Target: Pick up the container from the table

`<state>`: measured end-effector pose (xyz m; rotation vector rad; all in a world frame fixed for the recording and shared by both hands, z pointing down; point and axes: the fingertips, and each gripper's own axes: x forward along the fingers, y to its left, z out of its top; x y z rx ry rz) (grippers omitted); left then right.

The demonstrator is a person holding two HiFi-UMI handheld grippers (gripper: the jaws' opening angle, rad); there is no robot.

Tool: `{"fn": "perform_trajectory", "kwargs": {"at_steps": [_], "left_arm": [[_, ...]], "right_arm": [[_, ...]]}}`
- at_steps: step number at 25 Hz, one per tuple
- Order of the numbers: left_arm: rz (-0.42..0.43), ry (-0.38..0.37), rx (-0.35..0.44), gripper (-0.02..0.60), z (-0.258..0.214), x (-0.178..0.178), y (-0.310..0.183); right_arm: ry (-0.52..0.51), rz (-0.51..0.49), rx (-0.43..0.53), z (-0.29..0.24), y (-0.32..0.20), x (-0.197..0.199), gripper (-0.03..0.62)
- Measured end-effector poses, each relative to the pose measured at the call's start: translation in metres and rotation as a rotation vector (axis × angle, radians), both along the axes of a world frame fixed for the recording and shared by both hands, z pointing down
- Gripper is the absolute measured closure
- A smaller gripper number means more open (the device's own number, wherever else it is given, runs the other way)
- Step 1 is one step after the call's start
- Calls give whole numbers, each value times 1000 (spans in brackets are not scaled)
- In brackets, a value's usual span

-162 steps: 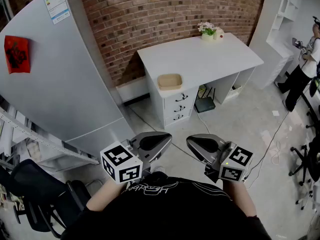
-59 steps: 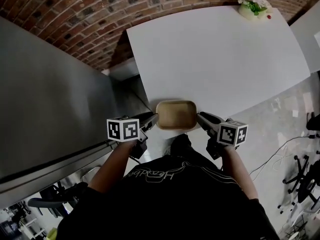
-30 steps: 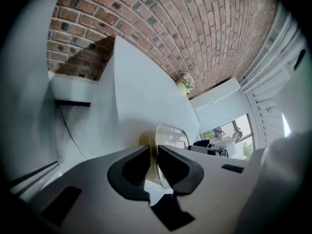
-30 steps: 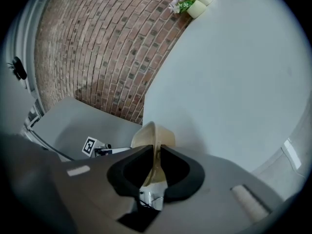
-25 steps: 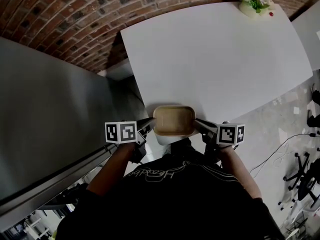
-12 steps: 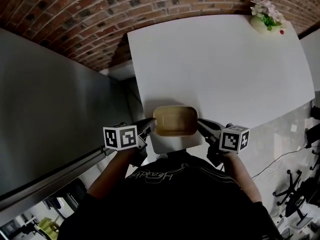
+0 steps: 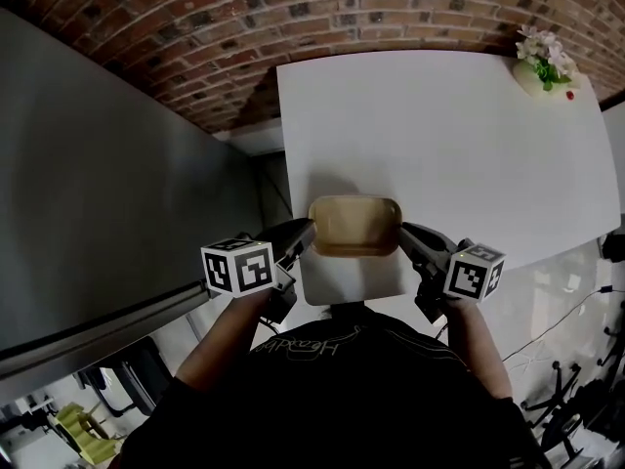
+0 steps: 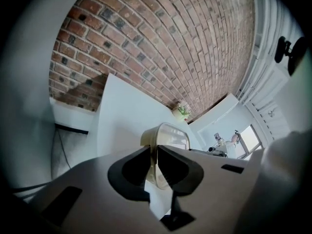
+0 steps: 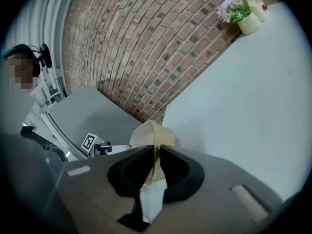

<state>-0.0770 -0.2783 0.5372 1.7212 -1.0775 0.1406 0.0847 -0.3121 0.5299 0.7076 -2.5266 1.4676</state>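
now left gripper (image 7: 306, 231) and right gripper (image 7: 404, 233) pinch opposite thin rims of the tan rectangular container (image 7: 354, 223) mid-frame, so uneven lifting could slip it.

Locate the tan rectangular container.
Head view, centre: the tan rectangular container is at the white table's near edge, left claw clamped on its left rim, right claw on its right.

Three cameras: one overhead, two riding the tools.
The head view looks steeply down past the person's shoulders onto the table (image 7: 469, 135). Cameras on the left gripper (image 7: 306, 234) and right gripper (image 7: 406, 234) sit close behind their jaws, facing across the table to the brick wall (image 7: 293, 18). All three views share the container (image 7: 354, 225) and flower pot (image 7: 543, 62).
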Motion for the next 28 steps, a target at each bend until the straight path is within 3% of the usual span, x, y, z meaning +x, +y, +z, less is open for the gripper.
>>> {"fn": "perform_trajectory", "kwargs": {"at_steps": [5,10,22,28], "left_arm": [[8,-52,104,531,-26,2,5],[20,-35,164,531,-42,7,24],[66,-30,362,531,-112,13,100],[72,-64,476,531,-151,10,148]], "right_arm": [[0,-19,126,-23,2,1,546],[24,-8,224,-46,21,5,548],[22,71,471,-132,100,10,548],[2,81,573,-168,152,8,548]]}}
